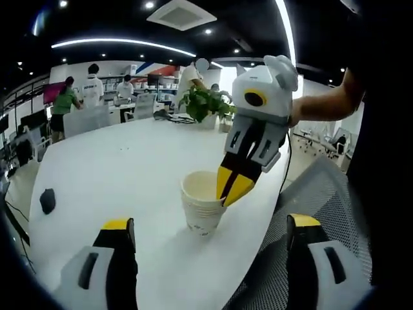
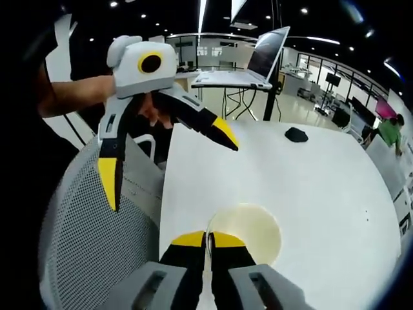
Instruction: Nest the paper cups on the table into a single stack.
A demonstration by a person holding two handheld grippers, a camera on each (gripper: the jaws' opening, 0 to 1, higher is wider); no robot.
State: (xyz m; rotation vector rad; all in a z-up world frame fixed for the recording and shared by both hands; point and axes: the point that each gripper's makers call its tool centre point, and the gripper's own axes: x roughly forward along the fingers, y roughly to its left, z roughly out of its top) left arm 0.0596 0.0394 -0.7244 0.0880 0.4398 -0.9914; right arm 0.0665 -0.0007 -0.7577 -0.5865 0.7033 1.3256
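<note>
Left gripper view: one stack of paper cups (image 1: 202,208) stands on the white table (image 1: 122,168), near its edge beside the mesh chair (image 1: 322,194). Layered rims suggest three or four cups nested; exact count cannot be told. No loose cups seen elsewhere on the table.

Right gripper (image 1: 233,187) is clenched on the rim of the stack's top cup, jaws pinched together over the near wall. Right gripper view confirms this: tips meet at the cup rim (image 2: 248,234).

Left gripper (image 2: 169,159) is released, jaws spread wide, held apart from the stack over the chair side.

Judgement: final seating step, or task nearly complete. Next move calls for pressing the top cup down evenly, then letting go without tipping the stack.

Also counted: one dark puck-like object (image 1: 48,200), one laptop (image 2: 248,61), one plant (image 1: 205,103).
</note>
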